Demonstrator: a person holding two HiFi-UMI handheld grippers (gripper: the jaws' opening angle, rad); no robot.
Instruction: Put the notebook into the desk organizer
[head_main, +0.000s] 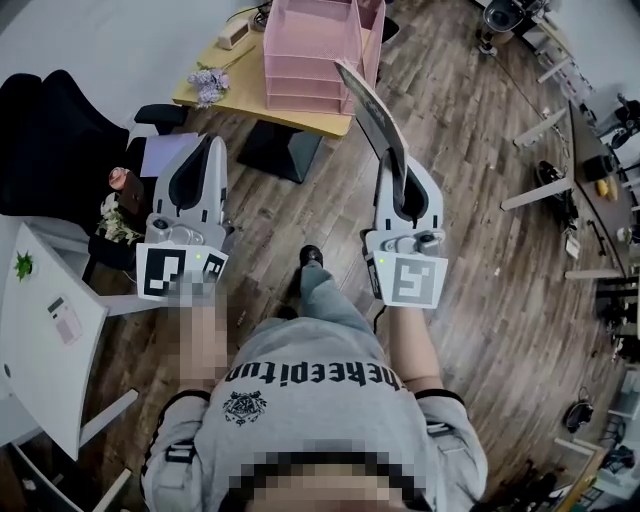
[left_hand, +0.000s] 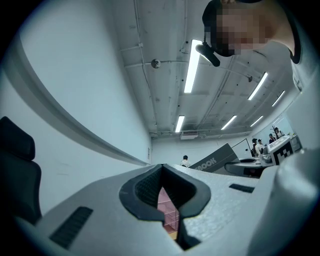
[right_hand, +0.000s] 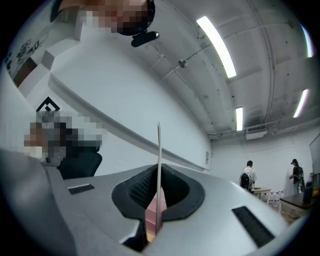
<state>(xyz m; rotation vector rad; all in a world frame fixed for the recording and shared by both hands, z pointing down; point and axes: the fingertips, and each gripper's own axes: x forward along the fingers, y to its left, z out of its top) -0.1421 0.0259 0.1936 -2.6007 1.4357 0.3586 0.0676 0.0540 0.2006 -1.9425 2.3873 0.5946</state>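
The right hand-held gripper clamps the notebook on edge in mid-air, short of the pink desk organizer on the bench. The left hand-held gripper is clenched and empty. Insertion is not yet done.

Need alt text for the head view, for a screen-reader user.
Seen from above, the right gripper holds a thin notebook on edge, pointed toward a pink desk organizer on a wooden desk. The left gripper beside it is shut and empty. The person stands on a wood floor, with a black chair at the left.
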